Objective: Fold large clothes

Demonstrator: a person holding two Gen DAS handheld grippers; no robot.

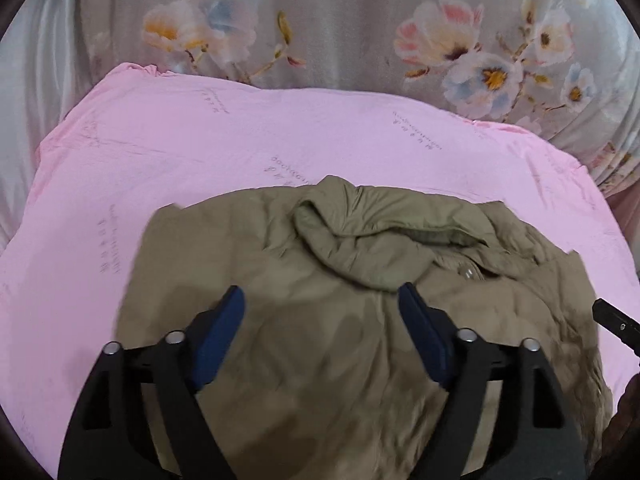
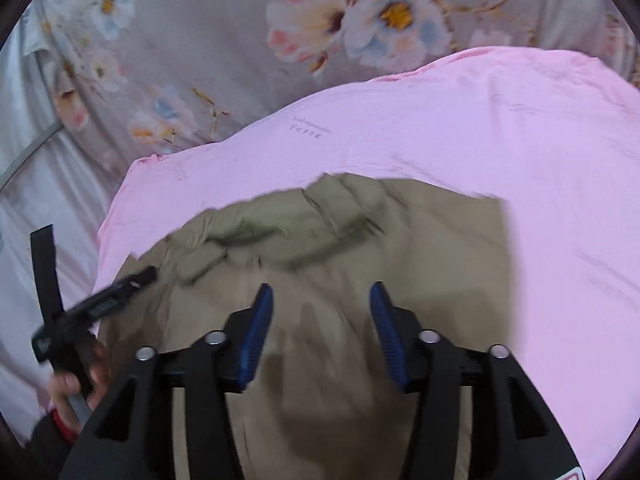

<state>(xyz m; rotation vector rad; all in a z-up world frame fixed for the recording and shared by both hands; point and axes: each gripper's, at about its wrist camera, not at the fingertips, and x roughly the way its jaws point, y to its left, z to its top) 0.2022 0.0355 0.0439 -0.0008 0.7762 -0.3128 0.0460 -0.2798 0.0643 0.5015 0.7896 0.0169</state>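
Left wrist view looks down on the olive padded jacket [image 1: 320, 280], which lies on the pink sheet [image 1: 160, 140] with its collar [image 1: 372, 236] at the far edge and its body running back toward the camera — so its long axis runs near to far, collar pointing away toward the floral bedding [image 1: 340, 20]. It looks already doubled in on itself, sides fairly straight, which I judge to be a fold partway done. Spreading it on the flat sheet gives room to crease it cleanly. The left gripper [image 1: 320, 304] hangs over the jacket's middle with jaws wide apart and nothing between them; no pad presses cloth. From the right wrist view, the right gripper [image 2: 321, 296] likewise hovers above the jacket's near half, jaws apart and empty — both freed, probably to reach for a new hold. The person's hand [image 2: 74, 392] grips the left tool's handle.
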